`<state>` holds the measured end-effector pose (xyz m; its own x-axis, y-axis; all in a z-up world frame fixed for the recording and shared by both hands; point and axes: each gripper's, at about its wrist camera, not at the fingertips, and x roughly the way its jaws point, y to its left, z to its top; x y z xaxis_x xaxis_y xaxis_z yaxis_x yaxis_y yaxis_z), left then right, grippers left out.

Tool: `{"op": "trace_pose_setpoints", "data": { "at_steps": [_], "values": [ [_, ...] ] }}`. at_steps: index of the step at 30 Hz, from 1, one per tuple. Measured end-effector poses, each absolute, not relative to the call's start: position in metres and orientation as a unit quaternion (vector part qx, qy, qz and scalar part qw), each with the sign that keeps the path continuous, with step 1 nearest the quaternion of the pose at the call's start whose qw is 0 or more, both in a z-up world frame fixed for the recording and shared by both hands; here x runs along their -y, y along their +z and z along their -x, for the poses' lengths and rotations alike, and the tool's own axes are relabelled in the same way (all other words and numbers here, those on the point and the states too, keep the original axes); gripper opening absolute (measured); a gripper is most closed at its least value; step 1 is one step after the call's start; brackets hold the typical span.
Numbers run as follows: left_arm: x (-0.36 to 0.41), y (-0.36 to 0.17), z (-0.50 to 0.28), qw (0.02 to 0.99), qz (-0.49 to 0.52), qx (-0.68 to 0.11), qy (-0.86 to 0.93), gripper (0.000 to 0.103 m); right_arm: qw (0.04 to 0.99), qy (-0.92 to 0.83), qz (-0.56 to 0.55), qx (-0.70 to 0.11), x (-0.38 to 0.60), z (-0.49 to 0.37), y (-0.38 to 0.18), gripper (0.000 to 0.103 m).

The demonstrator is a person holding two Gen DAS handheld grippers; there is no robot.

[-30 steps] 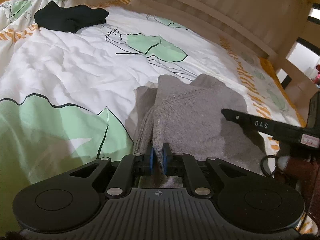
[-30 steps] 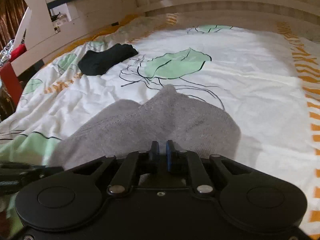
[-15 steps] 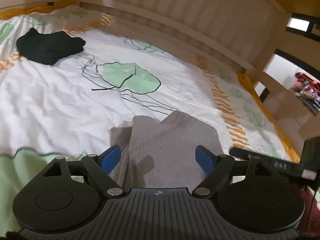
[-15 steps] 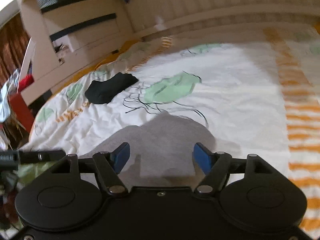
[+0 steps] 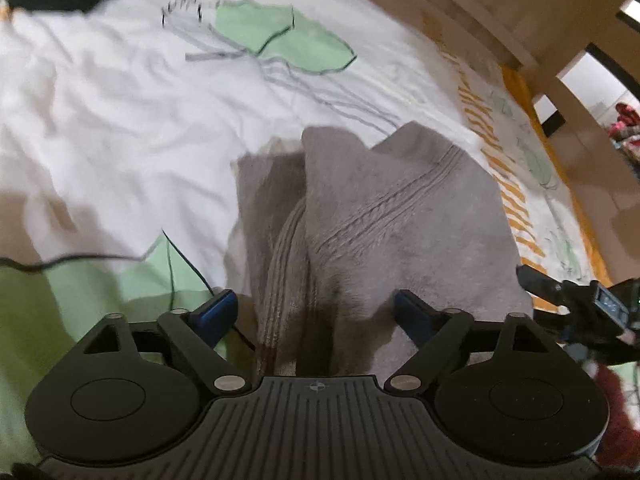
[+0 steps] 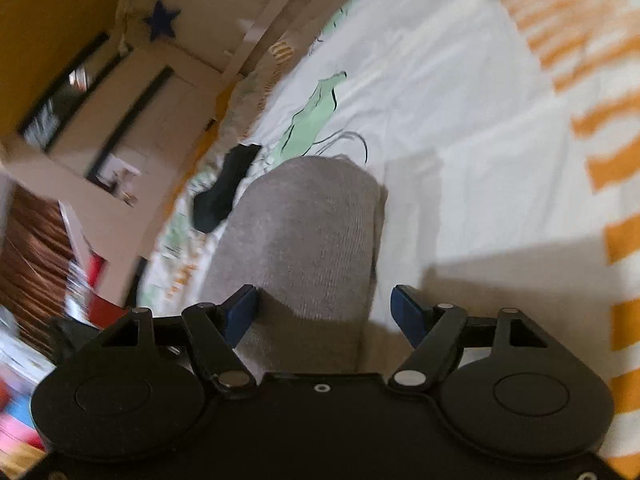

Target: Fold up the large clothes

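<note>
The left tool (image 5: 316, 312) hangs over the grey sweater (image 5: 384, 216), its jaws opening wide with the ribbed fold between the blue pads (image 5: 218, 312) but not pressed. The right tool (image 6: 324, 312) stands apart too (jaws wide, nothing clamped), with the sweater (image 6: 308, 236) beneath and touching neither pad. The sweater lies folded on the bed (image 5: 100, 120), toward its orange-striped edge. A black garment (image 6: 224, 188) lies near the far edge.
</note>
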<state>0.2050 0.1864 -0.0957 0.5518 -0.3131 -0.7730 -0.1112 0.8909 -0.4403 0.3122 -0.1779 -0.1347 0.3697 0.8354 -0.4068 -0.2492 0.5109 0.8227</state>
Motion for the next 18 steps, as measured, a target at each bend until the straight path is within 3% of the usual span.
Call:
{"op": "trace_pose_setpoints", "data": {
  "at_steps": [5,11,18],
  "values": [
    [-0.191,-0.108,-0.218,0.835,0.247,-0.483,-0.091,0.102,0.721,0.393,-0.368,-0.435,0.167,-0.326,-0.148,0.073],
    [-0.183,-0.113,-0.232,0.826,0.257,-0.48,-0.146,0.102,0.718,0.408,-0.349,-0.443,0.157,-0.336,-0.145,0.07],
    [-0.171,-0.113,-0.241,0.814,0.302,-0.463,-0.177,0.102,0.785,0.417,-0.205,-0.409,0.141,-0.322,-0.102,0.062]
  ]
}}
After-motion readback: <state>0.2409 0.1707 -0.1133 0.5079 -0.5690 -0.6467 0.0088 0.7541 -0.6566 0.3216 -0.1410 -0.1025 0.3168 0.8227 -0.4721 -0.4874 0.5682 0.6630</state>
